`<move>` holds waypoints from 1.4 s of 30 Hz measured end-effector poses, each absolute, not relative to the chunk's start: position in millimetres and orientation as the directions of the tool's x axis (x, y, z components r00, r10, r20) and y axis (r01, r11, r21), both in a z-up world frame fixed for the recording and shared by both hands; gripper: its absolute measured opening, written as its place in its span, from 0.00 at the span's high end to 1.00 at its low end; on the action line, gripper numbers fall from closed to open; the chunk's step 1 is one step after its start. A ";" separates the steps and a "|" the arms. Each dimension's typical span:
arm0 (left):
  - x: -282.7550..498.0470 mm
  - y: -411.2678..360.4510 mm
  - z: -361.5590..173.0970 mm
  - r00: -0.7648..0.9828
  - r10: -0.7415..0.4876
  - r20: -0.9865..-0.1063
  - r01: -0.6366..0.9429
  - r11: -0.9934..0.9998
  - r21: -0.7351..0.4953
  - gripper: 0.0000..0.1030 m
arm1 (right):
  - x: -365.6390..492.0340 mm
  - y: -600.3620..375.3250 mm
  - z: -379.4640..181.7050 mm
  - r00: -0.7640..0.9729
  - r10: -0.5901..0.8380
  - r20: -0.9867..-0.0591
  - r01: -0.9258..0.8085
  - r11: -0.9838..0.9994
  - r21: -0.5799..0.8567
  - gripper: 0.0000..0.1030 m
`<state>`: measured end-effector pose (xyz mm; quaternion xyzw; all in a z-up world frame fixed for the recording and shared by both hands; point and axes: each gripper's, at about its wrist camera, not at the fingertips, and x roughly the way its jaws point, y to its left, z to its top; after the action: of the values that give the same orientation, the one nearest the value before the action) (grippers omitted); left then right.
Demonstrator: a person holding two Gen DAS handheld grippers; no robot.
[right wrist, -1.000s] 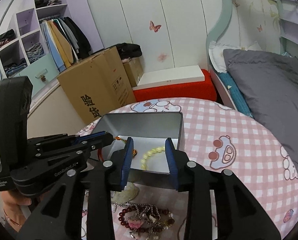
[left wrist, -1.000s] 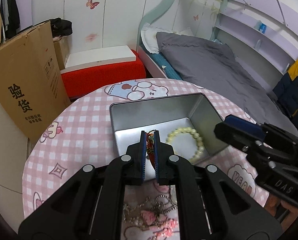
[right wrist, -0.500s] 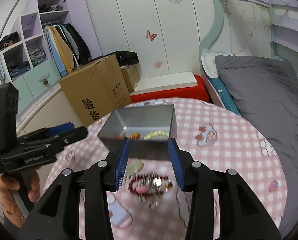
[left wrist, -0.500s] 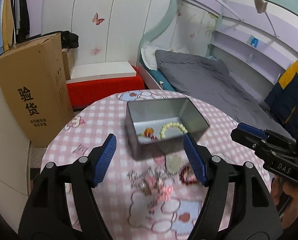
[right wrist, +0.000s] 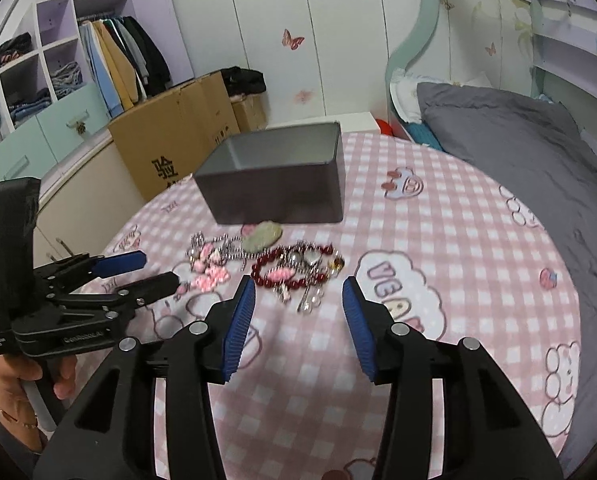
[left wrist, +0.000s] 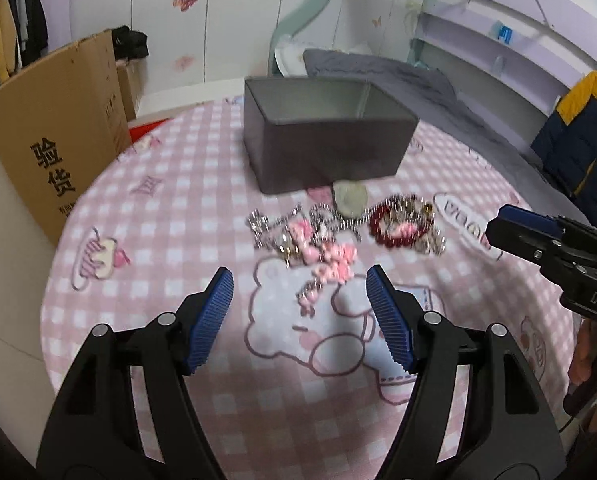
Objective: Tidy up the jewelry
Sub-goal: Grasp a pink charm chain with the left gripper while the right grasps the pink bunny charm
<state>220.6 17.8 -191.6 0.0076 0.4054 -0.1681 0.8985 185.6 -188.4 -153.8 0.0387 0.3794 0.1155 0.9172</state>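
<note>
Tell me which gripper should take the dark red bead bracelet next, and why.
Probably the right gripper: the red bead bracelet lies just ahead between its empty, opening jaws. The left gripper, open and empty, faces the pink charm pieces instead.

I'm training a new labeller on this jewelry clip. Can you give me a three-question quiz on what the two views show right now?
1. True or false: the left gripper holds a piece of jewelry.
2. Which lies nearest the metal box? A) the dark red bead bracelet B) the pale green stone pendant C) the pink charm chain
3. Fill in: the jewelry pile lies on a pink ____ tablecloth.

Key
1. False. It is open and empty, apart from the pile.
2. B. It lies right at the box's near wall.
3. Checked.
</note>
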 end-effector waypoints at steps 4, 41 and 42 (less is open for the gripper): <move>224.7 13.5 -204.4 0.580 -0.305 -0.756 0.316 0.939 -0.136 0.51 | 184.3 -185.6 -158.5 0.681 0.234 -0.694 -0.184 0.972 0.147 0.58; 219.6 62.6 -160.6 0.653 -0.388 -0.651 0.282 0.922 -0.266 0.89 | 242.7 -87.6 -200.8 0.544 0.242 -0.803 -0.458 0.888 -0.043 0.80; 219.9 62.3 -159.5 0.654 -0.389 -0.649 0.281 0.921 -0.268 0.89 | 241.0 -87.1 -200.8 0.546 0.237 -0.804 -0.461 0.886 -0.052 0.80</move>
<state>219.9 62.3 -159.5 -0.0718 0.3728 -0.1848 0.9065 241.0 -87.1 -200.8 -0.1298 0.4323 0.2008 0.8694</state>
